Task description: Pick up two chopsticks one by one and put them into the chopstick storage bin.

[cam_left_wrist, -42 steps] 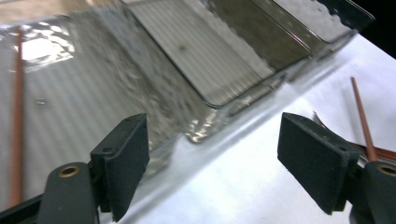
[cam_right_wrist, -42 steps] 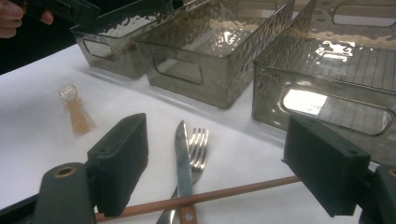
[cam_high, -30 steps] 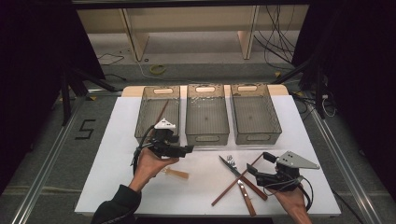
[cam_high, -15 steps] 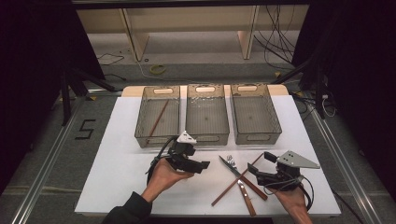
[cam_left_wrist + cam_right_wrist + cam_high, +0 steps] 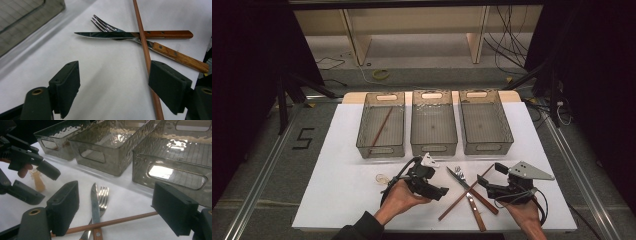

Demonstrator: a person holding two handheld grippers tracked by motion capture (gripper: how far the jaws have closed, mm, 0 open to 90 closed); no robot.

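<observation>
A steel knife [image 5: 458,178] and a fork [image 5: 458,170], both with wooden handles, lie crossed on the white table, and a brown chopstick [image 5: 454,206] lies across them. My left gripper [image 5: 439,184] is just left of them, open, jaws pointing at them. In the left gripper view the knife [image 5: 112,35], fork [image 5: 105,23] and chopstick [image 5: 145,50] lie just ahead of the open jaws. My right gripper [image 5: 488,175] stands open to their right. In the right gripper view the knife [image 5: 94,197], fork [image 5: 102,195] and chopstick [image 5: 112,222] lie between its open jaws.
Three smoky plastic bins stand in a row behind: the left bin [image 5: 382,148] holds another chopstick [image 5: 381,131], while the middle bin [image 5: 433,147] and right bin [image 5: 488,148] look bare. A small pale object [image 5: 381,178] lies left of the left hand.
My left gripper has moved right across the table, from its left part up to the crossed cutlery. The right gripper has stayed where it was.
</observation>
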